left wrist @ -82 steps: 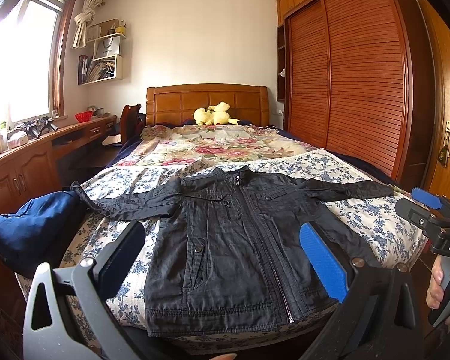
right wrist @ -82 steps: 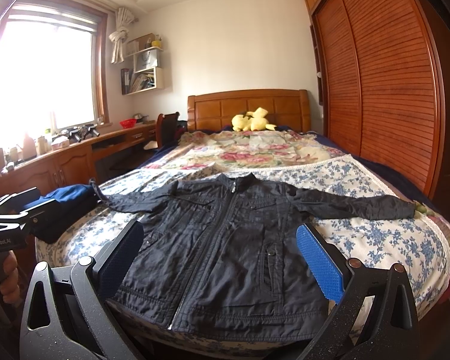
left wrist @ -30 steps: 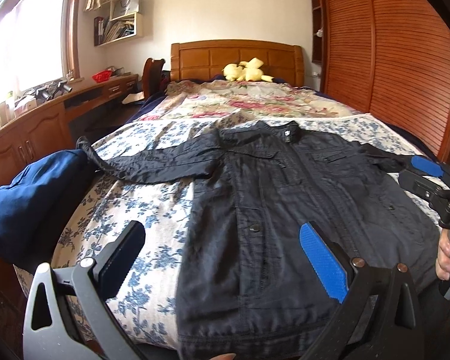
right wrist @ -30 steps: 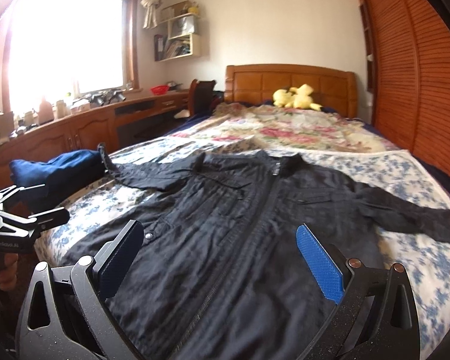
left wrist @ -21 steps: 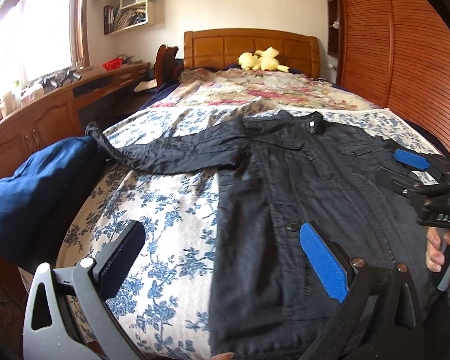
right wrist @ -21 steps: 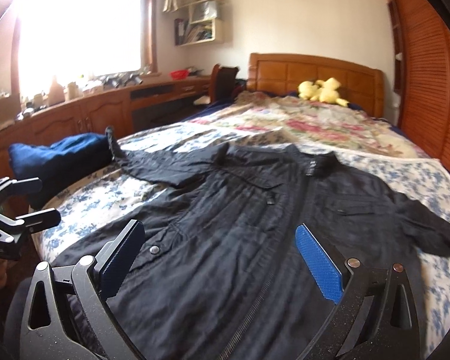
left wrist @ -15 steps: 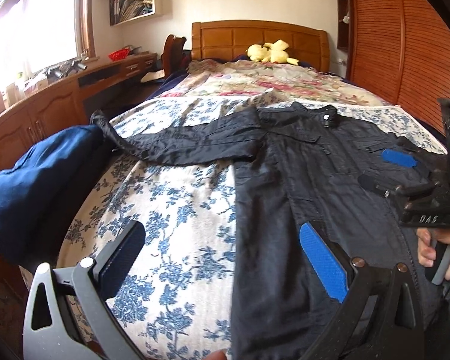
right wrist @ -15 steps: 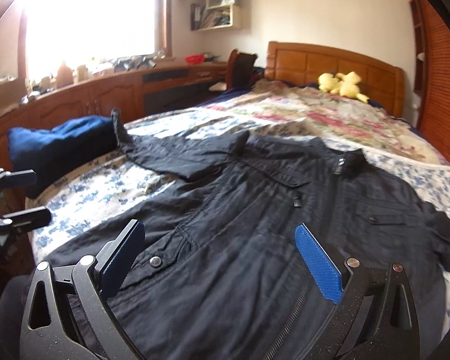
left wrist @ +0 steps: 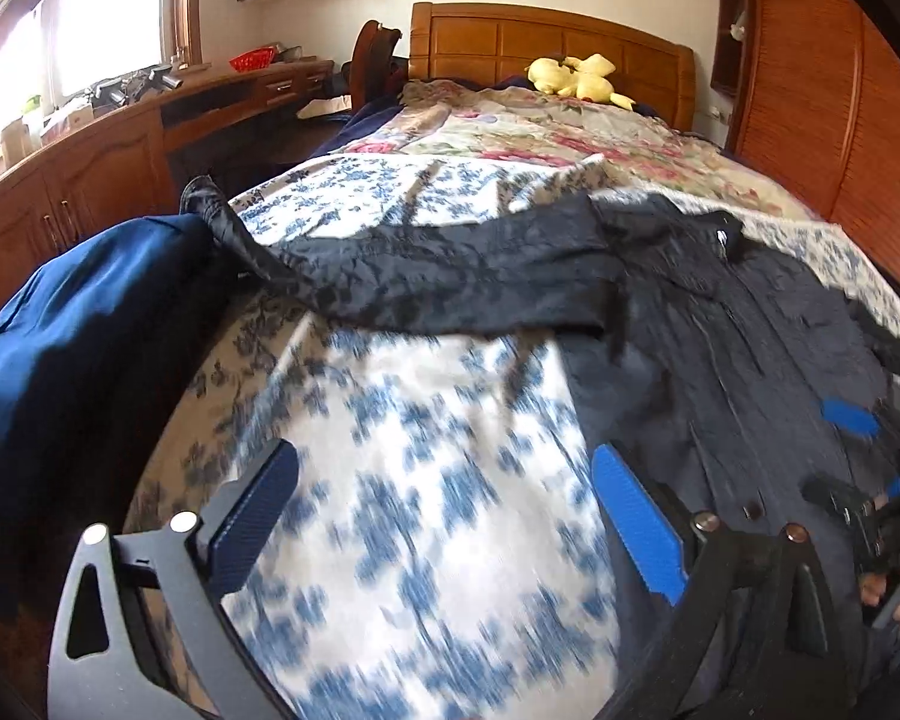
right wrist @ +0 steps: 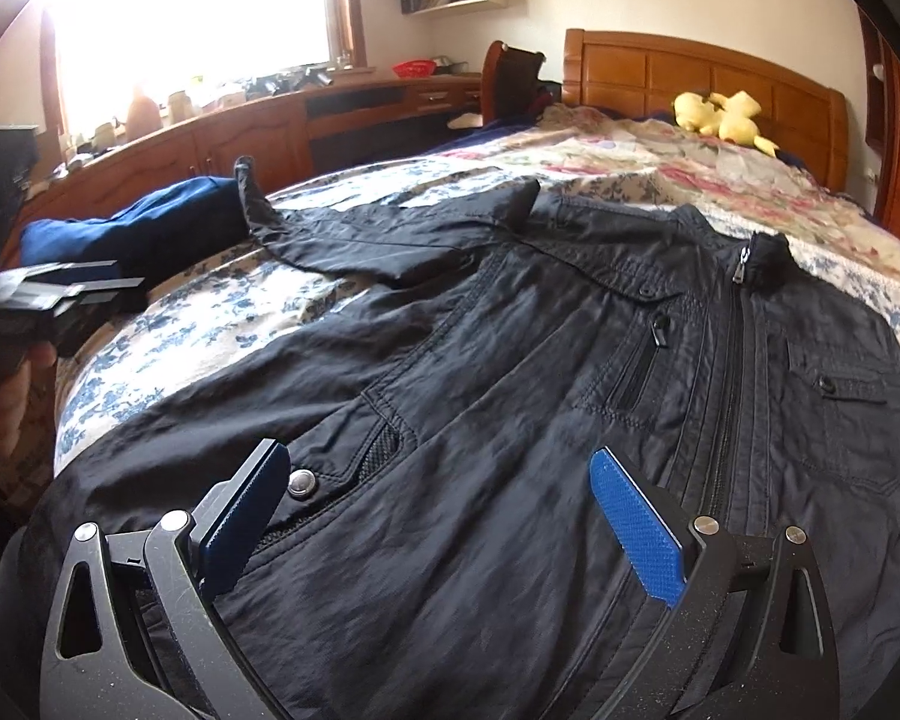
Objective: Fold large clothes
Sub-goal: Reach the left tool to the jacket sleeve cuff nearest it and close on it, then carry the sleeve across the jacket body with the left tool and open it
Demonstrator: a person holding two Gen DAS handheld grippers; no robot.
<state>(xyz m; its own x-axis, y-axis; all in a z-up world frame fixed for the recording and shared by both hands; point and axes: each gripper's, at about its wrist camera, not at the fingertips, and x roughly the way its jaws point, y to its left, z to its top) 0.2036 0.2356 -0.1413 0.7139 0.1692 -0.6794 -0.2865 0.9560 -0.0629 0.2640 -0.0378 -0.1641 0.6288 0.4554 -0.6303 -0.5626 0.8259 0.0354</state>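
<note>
A black zip-up jacket (right wrist: 570,360) lies flat and face up on the bed, sleeves spread; its left sleeve (left wrist: 438,276) runs toward a blue garment. My left gripper (left wrist: 444,516) is open, low over the floral sheet just left of the jacket's body. My right gripper (right wrist: 438,510) is open, low over the jacket's lower front near a snap button (right wrist: 301,483). Each gripper appears in the other's view: the right one (left wrist: 858,480) over the jacket, the left one (right wrist: 54,294) held by a hand at the bed's left side.
A blue folded garment (left wrist: 78,324) sits at the bed's left edge. The blue floral sheet (left wrist: 402,540) covers the near bed; a flowered quilt (right wrist: 660,162) and yellow plush toy (right wrist: 720,111) lie by the headboard. A wooden desk (right wrist: 240,138) runs along the left; a wardrobe (left wrist: 822,90) stands on the right.
Both grippers have come forward and down toward the bed. The left one has shifted left off the jacket over the sheet; the right one is now close above the jacket's lower front.
</note>
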